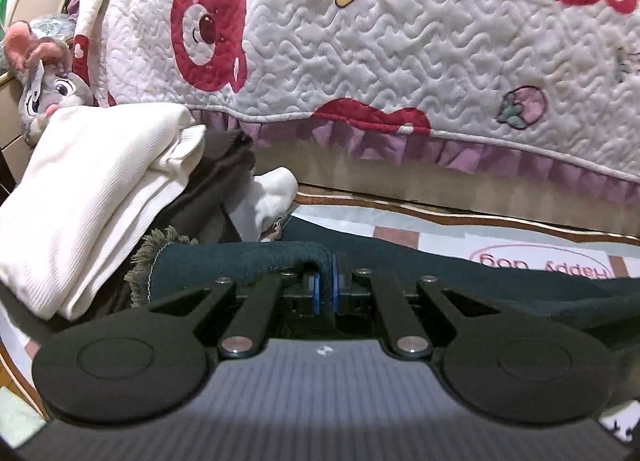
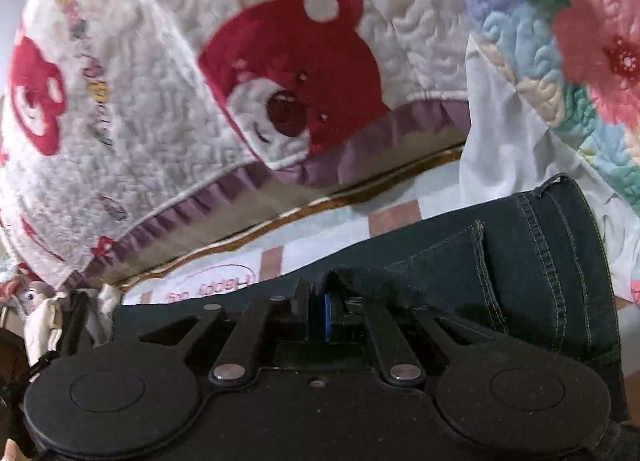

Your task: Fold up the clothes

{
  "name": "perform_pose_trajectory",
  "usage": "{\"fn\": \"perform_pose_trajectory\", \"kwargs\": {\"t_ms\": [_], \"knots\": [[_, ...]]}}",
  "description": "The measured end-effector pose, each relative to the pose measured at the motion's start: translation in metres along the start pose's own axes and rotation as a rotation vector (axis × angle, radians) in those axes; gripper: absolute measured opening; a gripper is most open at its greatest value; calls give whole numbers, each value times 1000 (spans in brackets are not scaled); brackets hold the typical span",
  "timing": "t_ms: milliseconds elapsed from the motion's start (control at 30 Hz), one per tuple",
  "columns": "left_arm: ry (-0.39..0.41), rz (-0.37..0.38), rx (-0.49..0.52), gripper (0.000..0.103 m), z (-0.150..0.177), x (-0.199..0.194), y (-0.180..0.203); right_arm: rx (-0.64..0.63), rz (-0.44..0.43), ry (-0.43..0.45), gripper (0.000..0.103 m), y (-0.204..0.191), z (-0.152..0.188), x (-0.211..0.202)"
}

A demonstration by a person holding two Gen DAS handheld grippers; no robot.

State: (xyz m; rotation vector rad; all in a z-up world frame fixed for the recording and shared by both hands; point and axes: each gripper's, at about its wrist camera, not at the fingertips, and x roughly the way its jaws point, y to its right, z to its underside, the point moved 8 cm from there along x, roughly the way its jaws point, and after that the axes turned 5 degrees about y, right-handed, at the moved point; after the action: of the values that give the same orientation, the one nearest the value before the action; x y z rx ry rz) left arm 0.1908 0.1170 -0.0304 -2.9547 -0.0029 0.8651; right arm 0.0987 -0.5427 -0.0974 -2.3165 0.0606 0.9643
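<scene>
A pair of dark blue jeans (image 2: 540,261) lies across a pale floor mat. In the left wrist view my left gripper (image 1: 327,281) is shut on a fold of the jeans (image 1: 248,261) near a frayed hem. The blue pads pinch the cloth between them. In the right wrist view my right gripper (image 2: 330,311) is shut on another fold of the jeans, close to a stitched back pocket. A stack of folded clothes (image 1: 92,189), white on top and dark grey beneath, sits at the left in the left wrist view.
A white quilt (image 1: 400,41) with red bear prints and a purple frill hangs over the bed edge behind. A grey plush toy (image 1: 48,89) sits at the far left. A flowered quilt (image 2: 580,61) hangs at the right. The floor mat (image 1: 540,257) bears pink lettering.
</scene>
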Motion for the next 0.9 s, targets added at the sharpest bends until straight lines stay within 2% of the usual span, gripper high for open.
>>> {"fn": "perform_pose_trajectory", "kwargs": {"t_ms": [100,167,233,333,433,533,700,833,900], "knots": [[-21,-21,-74,6,-7,30,0,-52,119,-21,10,-1,-3,33],[-78,-52,-126,6,2,62,-1,-89,192,-39,10,-2,-1,59],[-102,-82,-60,6,17,84,9,-125,243,-55,11,-1,6,84],[-112,-119,65,6,36,110,26,-183,305,-30,11,9,18,106],[-74,-121,139,6,32,119,36,-146,306,-14,11,26,28,118],[-105,-117,104,6,21,130,35,-118,282,17,11,33,27,121],[-141,-173,158,6,25,149,41,-50,261,122,12,23,21,108],[-153,-199,125,6,23,162,43,-90,179,169,11,22,9,108],[-145,-204,118,6,18,167,44,-95,151,159,11,27,7,115]]}}
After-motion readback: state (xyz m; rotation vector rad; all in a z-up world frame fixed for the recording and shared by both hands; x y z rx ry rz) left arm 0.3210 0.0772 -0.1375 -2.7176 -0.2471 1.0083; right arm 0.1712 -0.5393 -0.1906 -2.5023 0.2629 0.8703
